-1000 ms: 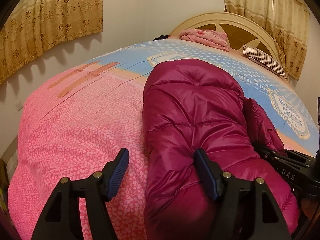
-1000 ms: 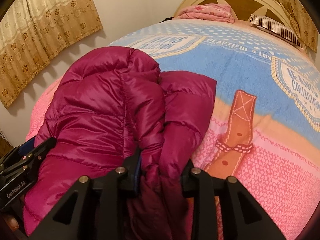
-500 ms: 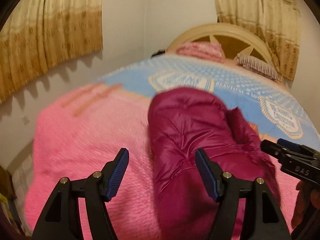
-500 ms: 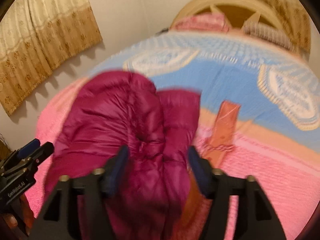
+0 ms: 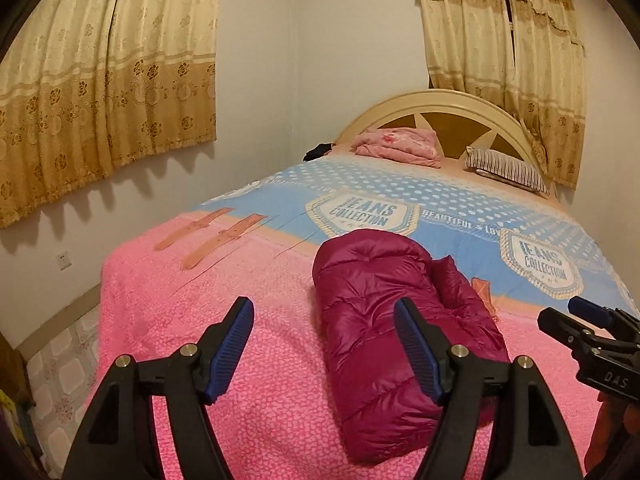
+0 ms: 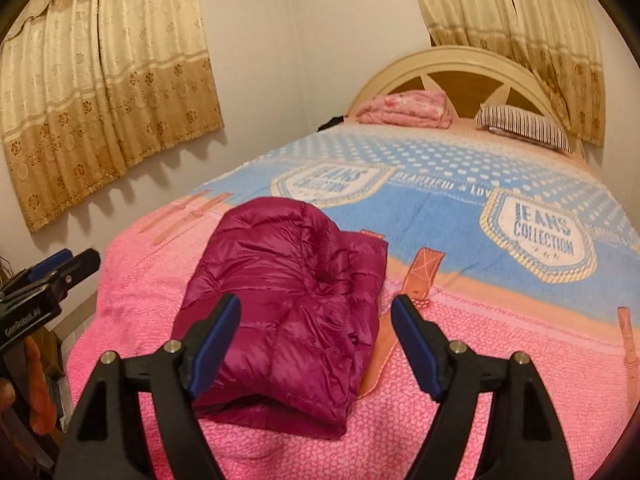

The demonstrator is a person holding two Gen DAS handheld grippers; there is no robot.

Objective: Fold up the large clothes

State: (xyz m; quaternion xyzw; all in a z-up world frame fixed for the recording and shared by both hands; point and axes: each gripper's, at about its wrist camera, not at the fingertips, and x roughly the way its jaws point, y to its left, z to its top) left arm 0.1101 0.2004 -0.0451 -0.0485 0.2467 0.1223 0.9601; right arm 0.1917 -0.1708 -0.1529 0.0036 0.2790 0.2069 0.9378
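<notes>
On the bed [image 5: 168,300], left wrist view: the jacket [image 5: 384,320], a dark magenta quilted puffer, lies folded into a long bundle near the foot edge, on the pink part of the blanket [image 5: 240,280], its far end reaching the blue band. The left gripper [image 5: 324,348] is clear of the cloth, its jaws opening, with nothing between them; only blanket shows in the gap, and the bundle sits behind the right-hand finger. The right gripper [image 5: 576,320] pokes in at the picture's right edge, apart from the jacket.

Right wrist view: the same jacket [image 6: 288,304] sits toward the foot corner on the wall side, the top layer doubled over a narrower layer that shows along its right side. The right gripper [image 6: 316,340] hangs over the near end, jaws opening, the pads not pressing on anything. The left gripper [image 6: 60,264] shows at the picture's left edge, off the bed's side.

Handling, as a judgement: light, soft, puffy, springs back after pressing. The shell looks glossy, so likely slippery; layers may slide off one another. Best taken at a folded edge or corner, pinching all layers together, one claw at each end. A grip on the top layer alone would likely pull the fold open.
</notes>
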